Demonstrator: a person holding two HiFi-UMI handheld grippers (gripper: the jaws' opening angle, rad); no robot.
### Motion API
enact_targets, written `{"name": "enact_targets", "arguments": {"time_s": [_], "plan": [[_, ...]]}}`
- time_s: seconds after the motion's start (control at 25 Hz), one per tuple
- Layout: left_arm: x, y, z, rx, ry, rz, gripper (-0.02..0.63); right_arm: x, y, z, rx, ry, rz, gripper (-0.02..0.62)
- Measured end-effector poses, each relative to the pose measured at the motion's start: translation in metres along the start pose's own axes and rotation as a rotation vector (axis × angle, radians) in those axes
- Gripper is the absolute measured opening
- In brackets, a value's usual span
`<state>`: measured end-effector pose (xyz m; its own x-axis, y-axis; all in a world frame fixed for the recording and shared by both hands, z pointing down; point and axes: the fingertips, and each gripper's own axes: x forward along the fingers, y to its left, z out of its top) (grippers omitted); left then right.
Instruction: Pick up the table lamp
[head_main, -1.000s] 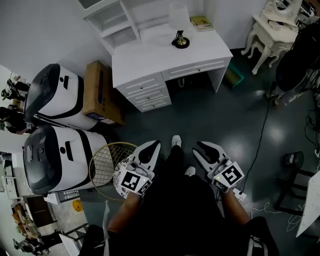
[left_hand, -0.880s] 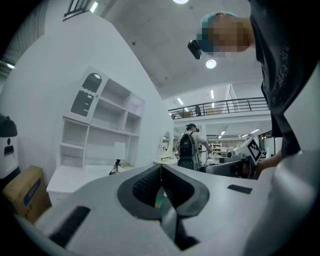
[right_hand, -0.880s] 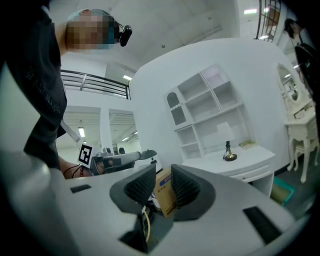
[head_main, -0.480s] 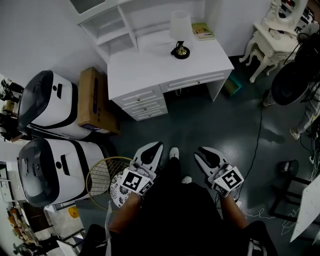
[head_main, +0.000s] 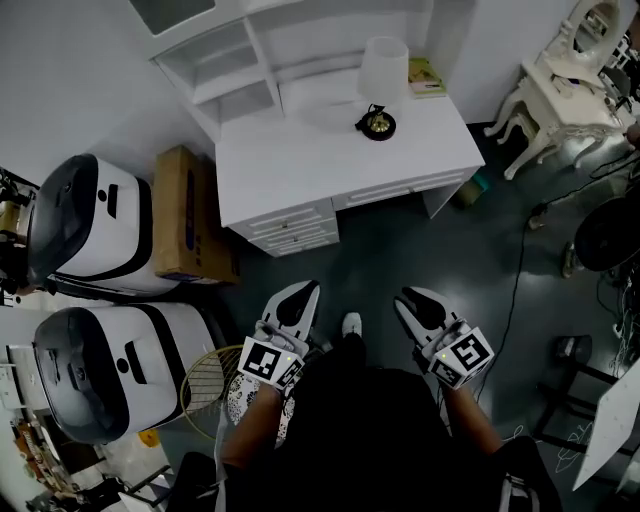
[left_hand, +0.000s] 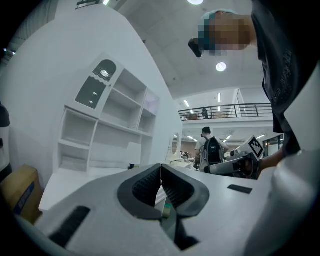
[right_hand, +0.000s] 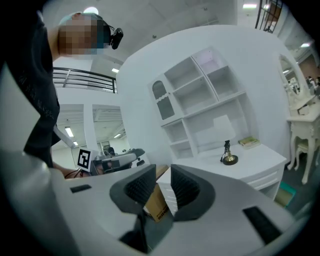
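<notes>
both far from table lamp (head_main: 383, 75): left gripper (head_main: 303, 291) jaws together, right gripper (head_main: 411, 298) slightly apart.

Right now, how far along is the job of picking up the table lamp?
Nothing is done yet: the table lamp stands untouched on the white desk. In hand: nothing; the left claw is shut and empty, the right claw open and empty, both short of the desk. Remaining: reach, grip, lift.

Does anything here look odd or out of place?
Only a racket lying on the floor beside a white machine. The table lamp stands upright on the desk; nothing looks spilled or broken.
</notes>
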<state>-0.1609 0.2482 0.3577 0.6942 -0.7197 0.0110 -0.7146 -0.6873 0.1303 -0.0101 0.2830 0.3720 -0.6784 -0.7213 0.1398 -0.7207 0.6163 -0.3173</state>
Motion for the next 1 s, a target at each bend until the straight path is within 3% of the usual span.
{"name": "enact_targets", "arguments": {"time_s": [0.32,1.0], "plan": [[0.025,0.054,0.003,-0.007,0.006,-0.006,0.018,0.038,-0.018,0.010,0.015,0.009,-0.035,0.103],[0.093,0.066,0.002,0.004,0.030,-0.065,0.018,0.071,-0.078,0.021,0.019,0.012,-0.049,0.103]]}}
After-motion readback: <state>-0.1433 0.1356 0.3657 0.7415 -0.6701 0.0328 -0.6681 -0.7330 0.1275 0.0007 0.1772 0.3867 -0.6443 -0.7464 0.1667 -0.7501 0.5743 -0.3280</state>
